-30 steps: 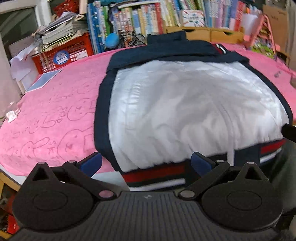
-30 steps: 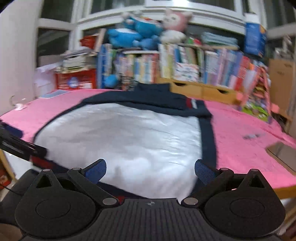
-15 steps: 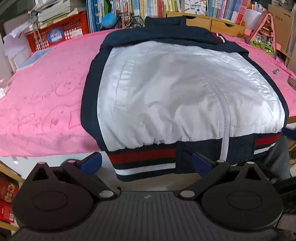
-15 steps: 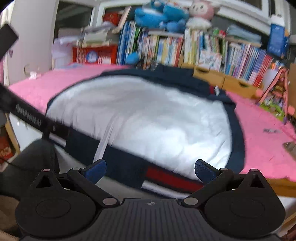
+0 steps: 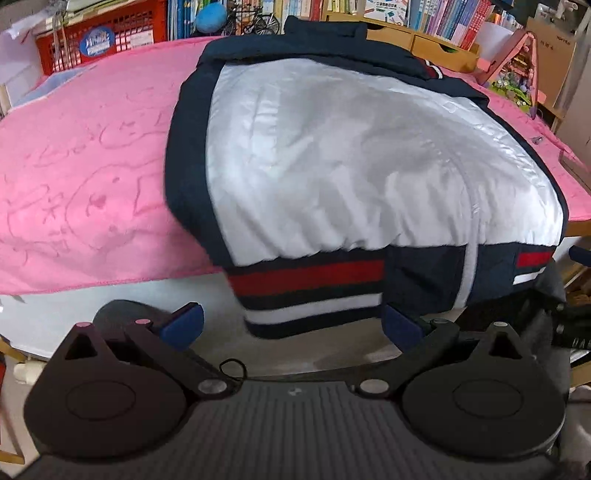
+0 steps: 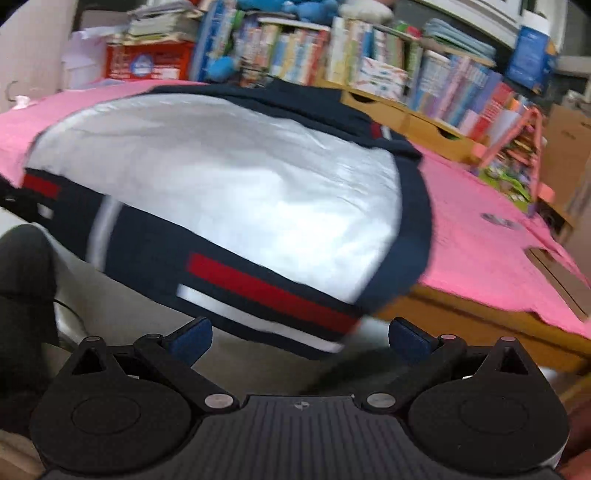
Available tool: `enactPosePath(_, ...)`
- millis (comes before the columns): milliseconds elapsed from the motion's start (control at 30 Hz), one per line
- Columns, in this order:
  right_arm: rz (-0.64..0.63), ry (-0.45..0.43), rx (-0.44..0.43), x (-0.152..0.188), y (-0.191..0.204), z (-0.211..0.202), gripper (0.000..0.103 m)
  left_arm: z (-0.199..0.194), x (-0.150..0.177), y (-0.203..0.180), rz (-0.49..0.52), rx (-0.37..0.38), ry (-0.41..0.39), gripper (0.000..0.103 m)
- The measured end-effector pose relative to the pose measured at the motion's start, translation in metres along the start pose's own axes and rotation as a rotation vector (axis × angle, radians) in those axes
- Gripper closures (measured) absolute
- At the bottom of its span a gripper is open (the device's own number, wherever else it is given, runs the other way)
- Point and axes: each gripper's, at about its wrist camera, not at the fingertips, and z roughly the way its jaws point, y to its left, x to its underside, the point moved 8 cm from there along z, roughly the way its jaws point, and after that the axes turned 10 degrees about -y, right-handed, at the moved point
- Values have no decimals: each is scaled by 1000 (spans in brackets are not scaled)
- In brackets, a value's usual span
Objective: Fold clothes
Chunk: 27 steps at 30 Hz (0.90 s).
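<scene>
A navy and white jacket (image 5: pixel 351 155) lies flat on a pink cloth (image 5: pixel 85 184) over the table. Its striped hem (image 5: pixel 306 280) hangs over the near edge. My left gripper (image 5: pixel 291 325) is open and empty, just below the hem's left part. In the right wrist view the jacket (image 6: pixel 229 177) fills the middle, and my right gripper (image 6: pixel 299 338) is open and empty, just below the hem's right corner (image 6: pixel 273 295). Neither gripper touches the cloth.
A red crate (image 5: pixel 99 33), books (image 6: pixel 369 66) and wooden drawers (image 5: pixel 417 40) line the back. A pink stand (image 6: pixel 513 155) stands at the far right. The table's wooden edge (image 6: pixel 480 325) shows on the right. A dark trouser leg (image 6: pixel 26 295) is at the left.
Both grippers have dropped down and back from above the jacket to below the table edge, so the hanging hem now sits just above their open fingers.
</scene>
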Motion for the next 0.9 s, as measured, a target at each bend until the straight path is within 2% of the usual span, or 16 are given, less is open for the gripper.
enactPosePath(133,99,8,-39,7,-12,12,0,6,5,0,-11,2,-13,0)
enactPosePath(233,179,-12,-105,4,-11,17,3,3,1,-2,-15,-22,-104,0)
enactPosePath(300,208,-26,-136,-1,-7,18,9,-7,-2,-6,2,8,-204,0)
enactPosePath(400,167,-35,-128,-7,0,14,16,-18,-2,-16,64,44,-249,0)
enactPosePath(500,192,-52,-128,-10,-1,6,25,-16,0,-17,94,34,-237,0)
enactPosePath(567,254,-67,-141,-13,-8,-1,36,-12,3,-16,85,29,-213,0)
enactPosePath(667,344,-79,-166,-15,-20,-8,46,0,6,-13,55,23,-159,0)
enactPosePath(833,280,-23,-129,-2,-16,4,50,27,25,0,-41,47,-26,0)
enactPosePath(900,269,9,-130,5,-10,10,53,32,27,3,-68,45,-9,12)
